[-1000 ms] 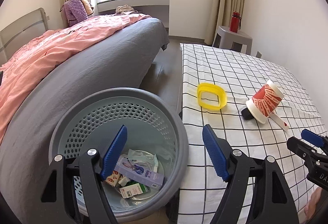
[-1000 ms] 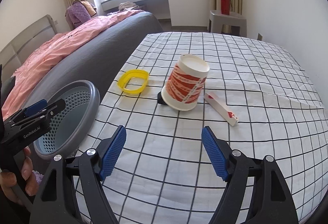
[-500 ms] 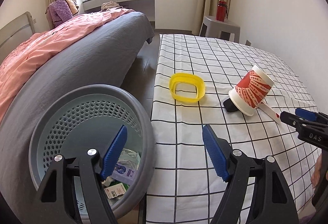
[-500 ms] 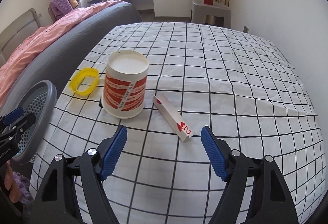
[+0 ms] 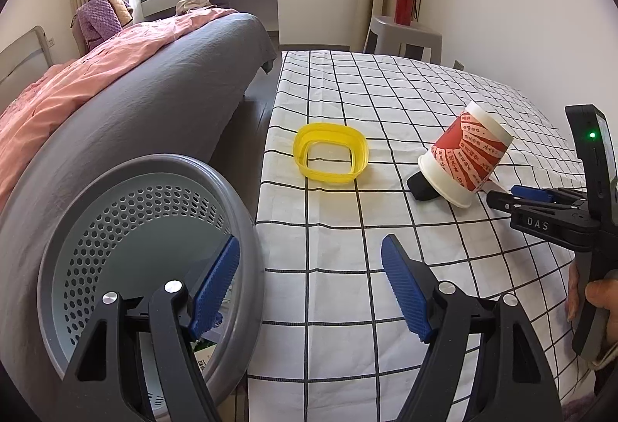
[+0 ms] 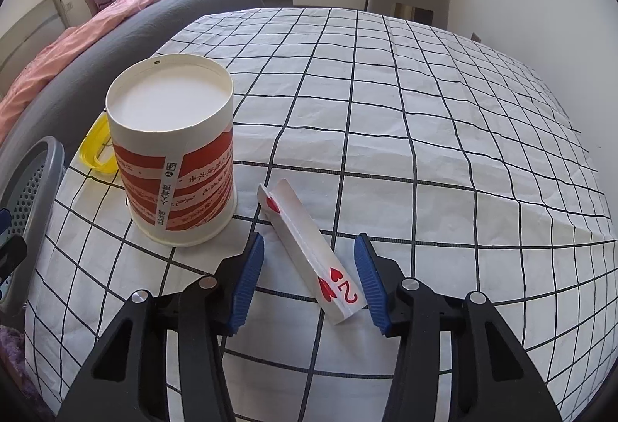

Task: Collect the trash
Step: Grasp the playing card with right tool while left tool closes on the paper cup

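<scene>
Right fingers: blue pads (image 6: 247,281) spread wide in the lower middle of the frame, right gripper (image 6: 309,279) low over the checked cloth (image 6: 425,136), holding nothing.
Card vs fingers: folded playing card (image 6: 309,252) lying between the two pads; near end just beside the right-hand pad, contact impossible to judge; clearly apart from the left-hand pad.
Card axis: long axis slanting from lower right, near the pads, up toward the upper left, far end near the foot of the paper cup (image 6: 175,155).
Card look: white, creased lengthwise into a shallow trough; red "2" and hearts at the near end, a red heart at the far end.
Cup: upside down just left of the card, tilted, rim propped on a small black thing (image 5: 423,188); white with red bands and print.
Yellow ring: yellow lid frame (image 5: 330,157) flat on the cloth, beyond the cup, left of it.
Left fingers: left gripper (image 5: 311,285) spread wide at the bottom of the frame, holding nothing, one pad over the grey basket (image 5: 127,198), the other over the cloth.
Basket: lower left, touching the cloth's edge; scraps of packaging in its bottom.
</scene>
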`<state>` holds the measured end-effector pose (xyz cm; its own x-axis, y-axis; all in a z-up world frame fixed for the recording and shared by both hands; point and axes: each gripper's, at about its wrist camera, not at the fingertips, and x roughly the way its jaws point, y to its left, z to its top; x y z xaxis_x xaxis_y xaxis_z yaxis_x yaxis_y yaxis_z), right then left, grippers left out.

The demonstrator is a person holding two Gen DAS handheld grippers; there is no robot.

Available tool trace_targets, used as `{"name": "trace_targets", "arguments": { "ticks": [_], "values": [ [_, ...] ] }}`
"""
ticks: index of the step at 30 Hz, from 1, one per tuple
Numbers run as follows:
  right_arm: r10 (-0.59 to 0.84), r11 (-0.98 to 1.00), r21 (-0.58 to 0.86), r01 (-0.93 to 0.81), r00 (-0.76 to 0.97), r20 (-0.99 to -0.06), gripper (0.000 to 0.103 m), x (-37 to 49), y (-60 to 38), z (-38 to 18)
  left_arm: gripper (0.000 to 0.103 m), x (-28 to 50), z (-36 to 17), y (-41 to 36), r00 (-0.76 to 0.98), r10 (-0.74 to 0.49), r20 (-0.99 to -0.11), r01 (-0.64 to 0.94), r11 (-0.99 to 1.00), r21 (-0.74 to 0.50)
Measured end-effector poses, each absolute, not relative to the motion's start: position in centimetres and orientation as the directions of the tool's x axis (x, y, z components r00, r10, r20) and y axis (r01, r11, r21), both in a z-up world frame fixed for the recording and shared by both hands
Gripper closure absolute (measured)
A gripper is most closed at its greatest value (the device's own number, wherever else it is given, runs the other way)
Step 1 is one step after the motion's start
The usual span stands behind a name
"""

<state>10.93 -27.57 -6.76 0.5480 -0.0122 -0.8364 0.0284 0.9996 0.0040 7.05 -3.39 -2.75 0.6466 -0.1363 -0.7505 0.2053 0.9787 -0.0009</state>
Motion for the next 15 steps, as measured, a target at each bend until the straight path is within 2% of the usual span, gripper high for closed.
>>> {"name": "trace_targets", "arguments": {
  "ticks": [1,2,4,5,15],
  "values": [
    [-0.016,1.000,-0.004,0.024,0.549,-0.836,0.062,11.0,-27.5,-6.8,0.030,7.1,-2.8,-3.4,0.647,-0.147,-0.748,0.212,0.977,-0.008],
    [-0.018,1.000,-0.009,0.019,0.548,-0.836,0.072,11.1,-27.4,-6.7,0.030,7.1,-2.8,-3.5,0.646,-0.153,-0.748,0.216,0.976,-0.013],
    [-0.009,1.000,-0.005,0.009,0.546,-0.838,0.084,11.1,-27.3,-6.6,0.030,7.2,-3.0,-3.7,0.641,-0.163,-0.750,0.226,0.974,-0.019],
    [-0.004,1.000,0.001,0.009,0.549,-0.836,0.086,11.1,-27.4,-6.5,0.030,7.1,-3.0,-3.8,0.643,-0.166,-0.748,0.230,0.973,-0.018],
    [0.068,0.993,0.110,0.039,0.572,-0.818,0.088,10.3,-29.3,-4.9,0.030,6.6,-2.6,-6.3,0.657,-0.186,-0.730,0.276,0.961,0.003]
  ]
}}
